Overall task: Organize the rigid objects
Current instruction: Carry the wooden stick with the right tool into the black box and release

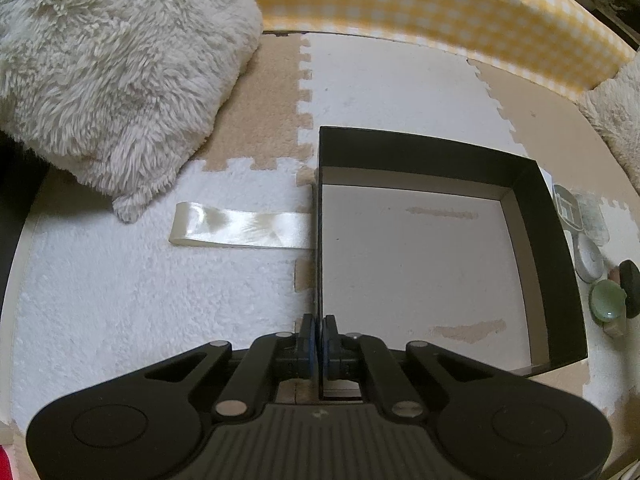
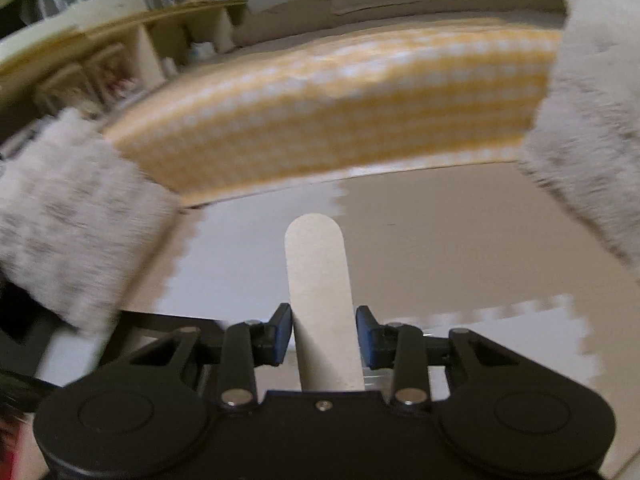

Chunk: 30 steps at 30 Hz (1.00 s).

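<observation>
Left gripper (image 1: 319, 334) is clamped tight on the near left wall of the black box (image 1: 554, 248), pads pinching the thin edge, and that looks like a steadying hold, keeping the open box put while things go in. The gripper tips steeply down over that wall. The box floor is bare, nothing stowed yet. A satin ribbon (image 1: 240, 230) runs out flat from the box's left side across the foam mat (image 1: 120, 300), toward the shaggy cushion (image 1: 112, 72). Off the box's right wall sits a small cluster of items (image 1: 600, 264): something clear, something green and glassy, too small to name.

Over to the right gripper (image 2: 323, 336): closed across the width of a flat wooden stick (image 2: 318, 280), rounded tip pointing ahead, held up clear of the mat. The view is smeared, angled partly downward toward the yellow gingham cushion (image 2: 328, 112). By my reading, that stick is bound for the box.
</observation>
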Tool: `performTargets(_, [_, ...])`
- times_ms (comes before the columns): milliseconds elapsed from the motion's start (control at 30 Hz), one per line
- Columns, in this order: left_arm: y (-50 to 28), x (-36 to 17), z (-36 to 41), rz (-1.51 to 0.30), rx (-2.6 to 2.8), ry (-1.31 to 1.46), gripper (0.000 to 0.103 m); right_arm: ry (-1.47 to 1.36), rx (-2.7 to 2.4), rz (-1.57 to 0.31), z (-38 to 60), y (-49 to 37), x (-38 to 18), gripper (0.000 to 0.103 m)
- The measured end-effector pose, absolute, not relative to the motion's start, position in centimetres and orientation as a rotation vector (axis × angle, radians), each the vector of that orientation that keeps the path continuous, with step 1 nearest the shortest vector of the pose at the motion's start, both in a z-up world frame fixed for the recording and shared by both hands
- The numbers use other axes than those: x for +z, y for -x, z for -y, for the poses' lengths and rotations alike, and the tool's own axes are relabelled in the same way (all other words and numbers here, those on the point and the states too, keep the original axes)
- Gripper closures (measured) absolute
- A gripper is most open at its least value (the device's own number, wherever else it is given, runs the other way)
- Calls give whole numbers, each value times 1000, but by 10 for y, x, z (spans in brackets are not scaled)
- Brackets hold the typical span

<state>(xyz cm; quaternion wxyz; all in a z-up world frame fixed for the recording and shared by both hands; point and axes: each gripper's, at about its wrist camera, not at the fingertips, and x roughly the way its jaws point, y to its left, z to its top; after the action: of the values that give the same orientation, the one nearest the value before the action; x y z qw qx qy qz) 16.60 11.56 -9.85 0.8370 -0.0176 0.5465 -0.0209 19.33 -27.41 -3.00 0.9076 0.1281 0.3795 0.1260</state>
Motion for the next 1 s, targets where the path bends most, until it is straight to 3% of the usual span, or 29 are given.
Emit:
performTargets(233, [-166,-99,-116,-1148,-48,40,99,-421,398,-882,184,-199,-29,67])
performTargets(533, [-166,-99,-121,-1147,-54,82,99,-437,334,-1083,73,-211,-87,67])
performTargets(800, [-165,-99,-123,-1139,-62,103,98,-562,219,-1180,34,-218,-129,67])
performTargets(1000, [-165,-99,-123,-1137,-67,114,98,-612,212,-1208,22,-225,-136,54])
